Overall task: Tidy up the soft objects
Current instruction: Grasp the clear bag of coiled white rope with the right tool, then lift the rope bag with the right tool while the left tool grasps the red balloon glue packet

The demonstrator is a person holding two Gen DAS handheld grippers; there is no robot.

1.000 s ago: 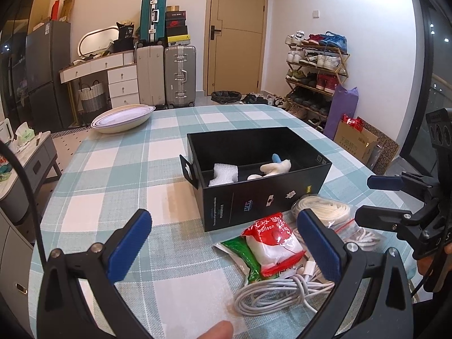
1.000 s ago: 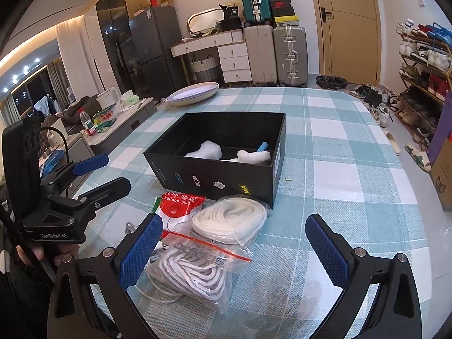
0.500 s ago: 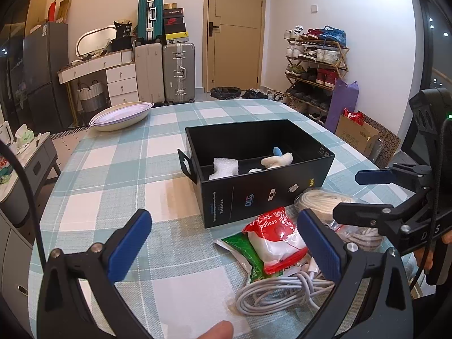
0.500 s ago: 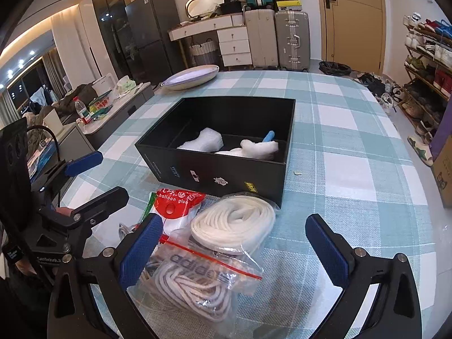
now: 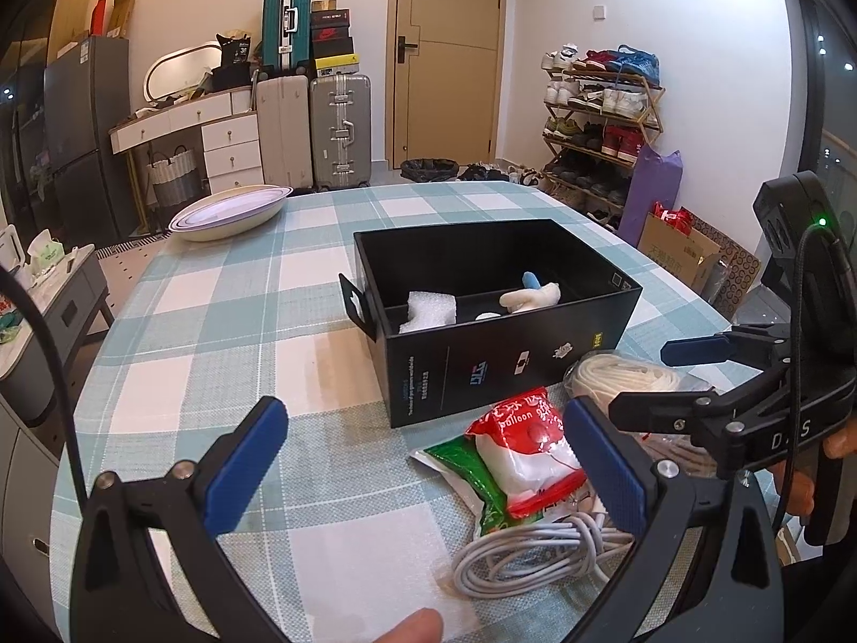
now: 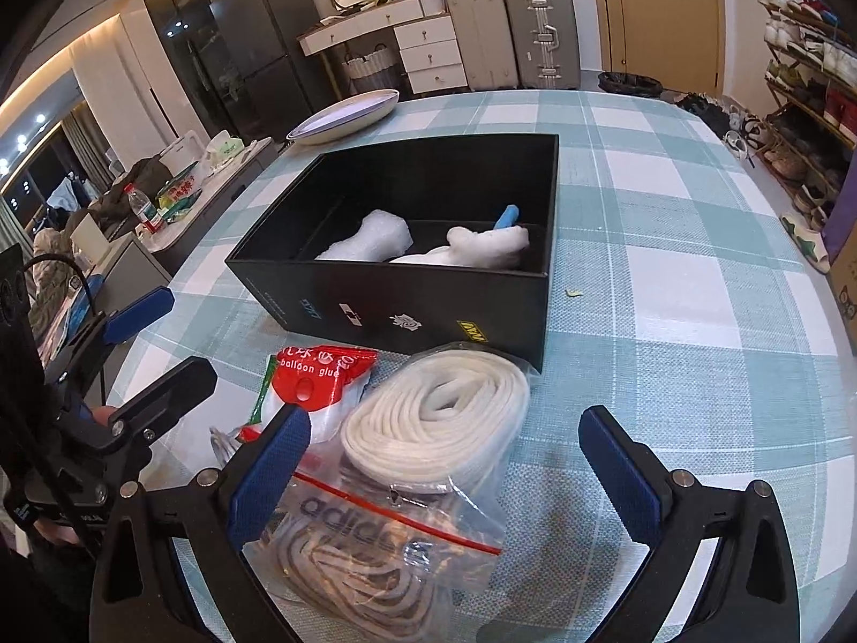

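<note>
Left wrist view. A table (image 5: 214, 332) under a teal-and-white checked cloth fills the middle of the frame. Behind it, upper centre, stand a tan door (image 5: 447, 53) and 2 upright suitcases (image 5: 313, 131); a shoe rack (image 5: 600, 112) sits at the right wall and a white dresser (image 5: 214, 134) at upper left. A shallow white dish (image 5: 230, 206) lies at the table's far left edge. The black box (image 5: 498, 316), open-topped, sits right of centre, its long axis running left to right with the far right corner angled away. Inside are a white foam piece (image 5: 431, 311) and a white soft toy (image 5: 530, 297) with a blue tip. Just below the box lie the red-and-green balloon glue packet (image 5: 522, 455), a coiled white cable (image 5: 535, 554) and a bagged white rope coil (image 5: 624, 378). The left gripper (image 5: 423, 474) is spread wide and holds nothing. A fingertip (image 5: 412, 627) shows at the bottom edge.

Right wrist view. Same table; fridge (image 6: 257, 53) at upper left. The box's long axis runs from lower left to upper right, its printed side facing the camera. The rope coil lies flat in its clear bag at lower centre, touching the box's near wall, partly over an Adidas zip bag (image 6: 364, 541) of patterned laces. The right gripper (image 6: 455, 469) is spread wide and empty, its fingers straddling both bags.
</note>
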